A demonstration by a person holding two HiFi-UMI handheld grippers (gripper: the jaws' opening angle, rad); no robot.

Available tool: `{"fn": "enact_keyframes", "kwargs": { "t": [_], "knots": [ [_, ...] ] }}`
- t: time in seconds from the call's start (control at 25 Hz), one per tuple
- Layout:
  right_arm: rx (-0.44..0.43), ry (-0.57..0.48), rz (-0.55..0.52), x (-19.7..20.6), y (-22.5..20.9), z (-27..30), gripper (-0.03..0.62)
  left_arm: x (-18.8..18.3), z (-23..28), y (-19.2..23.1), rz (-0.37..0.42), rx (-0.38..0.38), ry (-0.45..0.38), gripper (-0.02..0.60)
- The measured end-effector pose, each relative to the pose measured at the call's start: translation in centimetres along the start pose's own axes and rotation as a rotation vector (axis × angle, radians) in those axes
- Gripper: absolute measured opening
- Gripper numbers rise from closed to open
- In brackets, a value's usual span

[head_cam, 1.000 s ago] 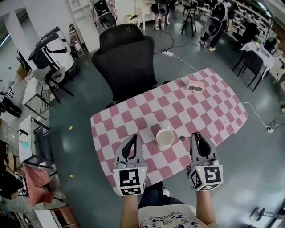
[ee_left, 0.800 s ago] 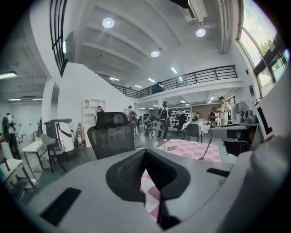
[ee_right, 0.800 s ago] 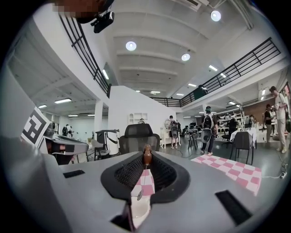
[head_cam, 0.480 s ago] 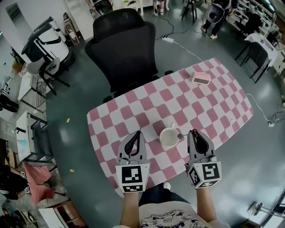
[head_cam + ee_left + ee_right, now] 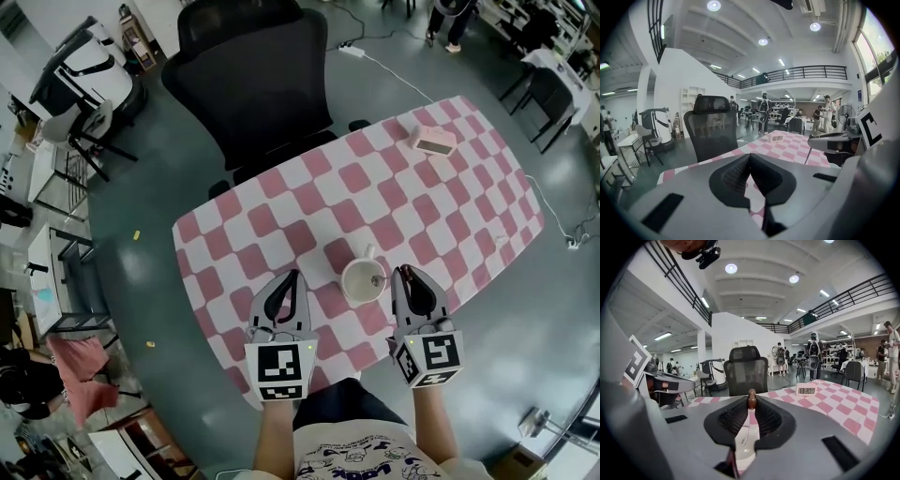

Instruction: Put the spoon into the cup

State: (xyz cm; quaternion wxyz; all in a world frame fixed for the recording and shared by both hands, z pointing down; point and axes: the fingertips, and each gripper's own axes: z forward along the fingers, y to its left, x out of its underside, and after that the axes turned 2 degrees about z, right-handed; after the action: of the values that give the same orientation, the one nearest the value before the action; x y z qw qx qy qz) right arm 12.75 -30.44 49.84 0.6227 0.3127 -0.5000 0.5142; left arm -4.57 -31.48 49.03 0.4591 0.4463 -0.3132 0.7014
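Left gripper left of cup, jaws shut, nothing in them, just parked. Right gripper right of cup, pinching spoon by brown handle end. Vs a second ago: both grippers lower, and spoon's far end went from beside cup to over its right rim. Maybe dipping in already, hard to tell. Nearly done imo, just needs letting go. Past cup: pink clock, black chair.
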Motion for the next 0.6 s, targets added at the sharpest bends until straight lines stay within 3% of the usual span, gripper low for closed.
{"fn": "enact_keyframes", "kwargs": {
  "t": [0.6],
  "knots": [
    [-0.015,0.134,0.018,6.4,0.9,3.5,0.054,4.1,2.9,0.7,-0.018,0.026,0.079,0.014]
  ]
}}
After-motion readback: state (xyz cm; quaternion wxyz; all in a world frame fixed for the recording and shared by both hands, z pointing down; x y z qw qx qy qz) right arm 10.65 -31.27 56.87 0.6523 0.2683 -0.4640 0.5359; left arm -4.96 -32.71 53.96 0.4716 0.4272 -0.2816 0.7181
